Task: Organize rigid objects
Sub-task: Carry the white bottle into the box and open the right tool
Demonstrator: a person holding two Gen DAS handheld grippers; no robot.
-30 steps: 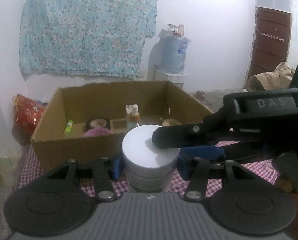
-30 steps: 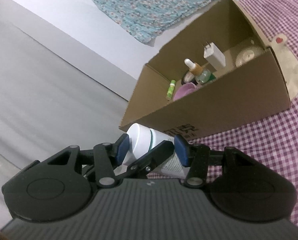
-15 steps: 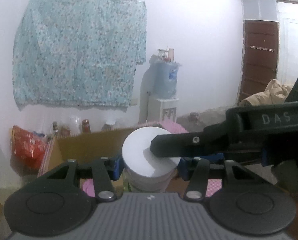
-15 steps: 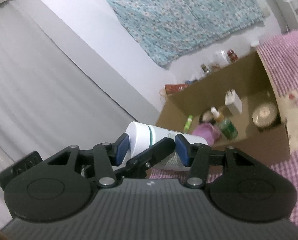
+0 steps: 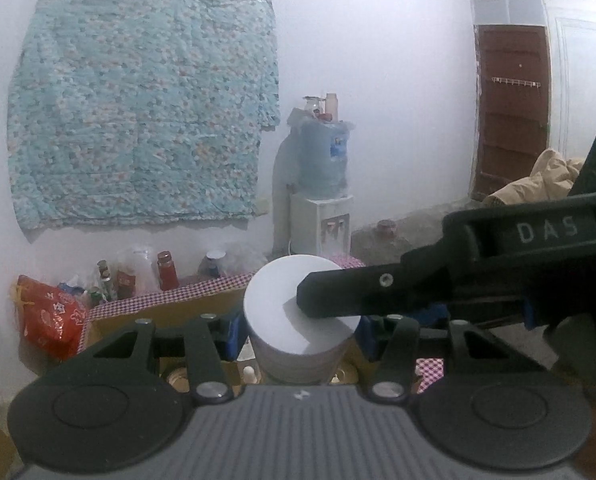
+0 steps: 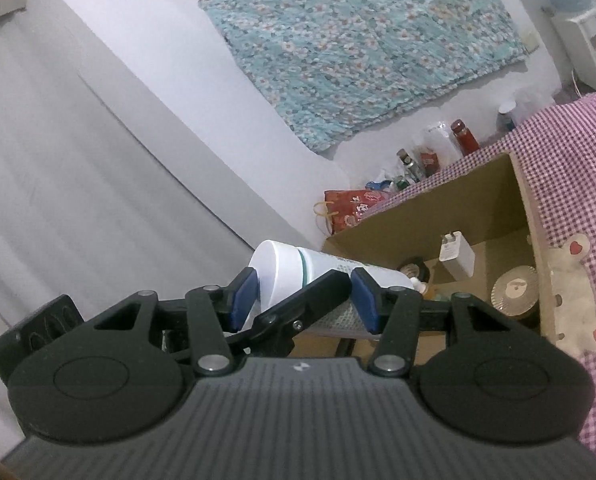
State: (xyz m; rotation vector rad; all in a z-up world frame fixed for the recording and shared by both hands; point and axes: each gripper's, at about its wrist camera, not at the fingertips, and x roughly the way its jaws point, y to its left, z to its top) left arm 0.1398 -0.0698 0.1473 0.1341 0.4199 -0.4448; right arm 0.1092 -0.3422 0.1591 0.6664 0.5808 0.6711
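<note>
Jar (image 5: pixel 299 320), white, lidded and stiff, hangs above the cardboard box (image 6: pixel 437 216); you pinch it with both the left gripper (image 5: pixel 298 334) and right gripper (image 6: pixel 303 298). Smooth plastic may slip, so grip its sides. Only your right camera shows the box's charger (image 6: pixel 455 256).

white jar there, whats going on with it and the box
A person holds the white jar between two handheld grippers at once: the left gripper clamps its sides while the right gripper grips across it. It is held above the cardboard box, which already contains a white charger and a round tin.
</note>
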